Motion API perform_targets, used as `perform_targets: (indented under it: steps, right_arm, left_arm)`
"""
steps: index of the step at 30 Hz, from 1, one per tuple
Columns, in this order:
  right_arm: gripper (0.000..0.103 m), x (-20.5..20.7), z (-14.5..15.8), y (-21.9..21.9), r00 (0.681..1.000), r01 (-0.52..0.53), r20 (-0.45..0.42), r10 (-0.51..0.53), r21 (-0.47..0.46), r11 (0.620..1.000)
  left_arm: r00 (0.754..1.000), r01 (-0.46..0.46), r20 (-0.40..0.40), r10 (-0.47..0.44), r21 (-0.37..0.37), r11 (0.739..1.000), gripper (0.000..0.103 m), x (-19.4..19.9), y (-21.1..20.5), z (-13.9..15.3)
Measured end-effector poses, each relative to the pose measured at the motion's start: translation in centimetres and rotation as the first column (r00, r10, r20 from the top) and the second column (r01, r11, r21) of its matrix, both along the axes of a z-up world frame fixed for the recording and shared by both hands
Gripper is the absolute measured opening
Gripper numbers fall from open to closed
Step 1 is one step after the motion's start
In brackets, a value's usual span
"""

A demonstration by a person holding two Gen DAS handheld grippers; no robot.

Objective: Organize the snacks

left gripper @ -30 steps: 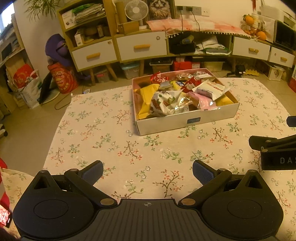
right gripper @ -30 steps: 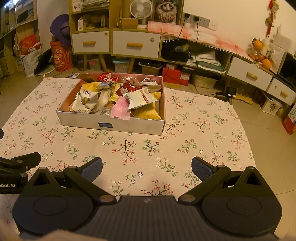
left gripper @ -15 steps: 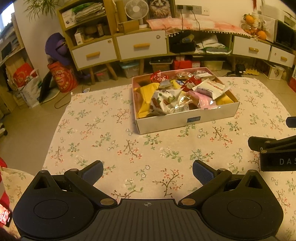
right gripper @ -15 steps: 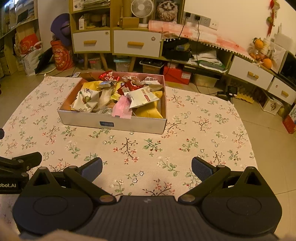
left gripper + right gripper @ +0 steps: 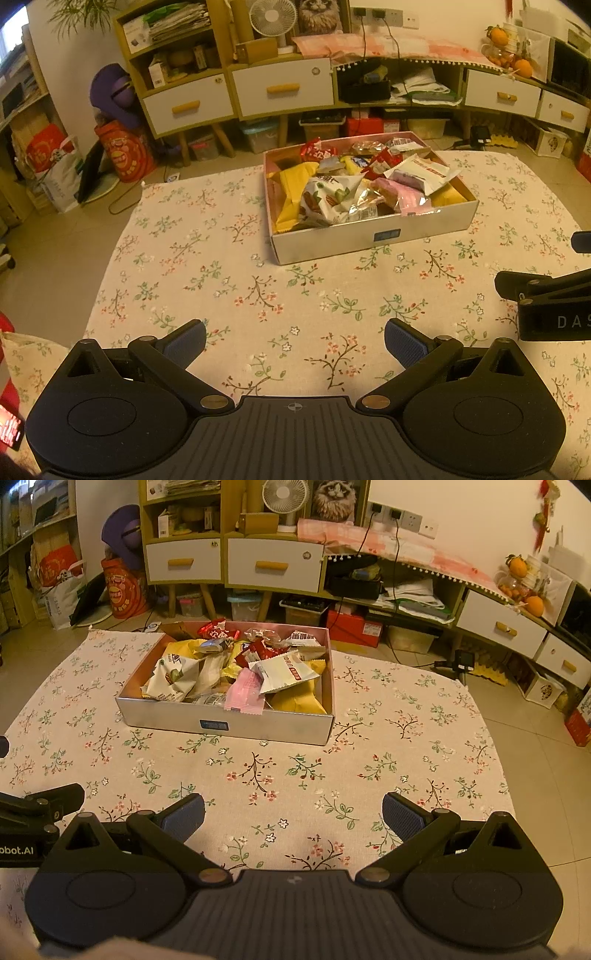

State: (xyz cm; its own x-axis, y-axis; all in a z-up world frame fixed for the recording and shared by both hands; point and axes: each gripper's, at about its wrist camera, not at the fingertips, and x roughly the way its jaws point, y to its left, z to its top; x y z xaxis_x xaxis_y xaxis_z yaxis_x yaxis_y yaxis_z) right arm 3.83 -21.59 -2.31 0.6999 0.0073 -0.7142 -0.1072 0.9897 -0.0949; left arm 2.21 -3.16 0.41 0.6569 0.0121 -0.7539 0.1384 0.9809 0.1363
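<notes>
Hovering over the floral cloth (image 5: 229, 295), my left claw (image 5: 295, 341) and right claw (image 5: 293, 818) gape empty; I should approach the snack box (image 5: 258, 726) slowly, picking one loose top packet.

floral tablecloth (image 5: 229, 280), fan (image 5: 284, 496), oranges (image 5: 517, 566)

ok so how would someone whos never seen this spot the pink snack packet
Find the floral tablecloth, then the shallow open box standing on it, heaped with snack packets. The pink packet lies on the heap against the box's near wall, between a yellow bag and a green-and-white nut bag. It is the only pale pink wrapper there, flat, with a crimped end.
</notes>
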Motion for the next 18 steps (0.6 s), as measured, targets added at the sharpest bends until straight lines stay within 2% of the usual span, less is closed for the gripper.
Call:
perform_targets:
  steps: [18]
  right_arm:
    - [0.103, -0.03, 0.02, 0.03, 1.0, -0.001, -0.002, 0.001, -0.002, 1.0]
  left_arm:
    - [1.0, 0.001, -0.003, -0.001, 0.0, 1.0, 0.103, -0.06, -0.08, -0.24]
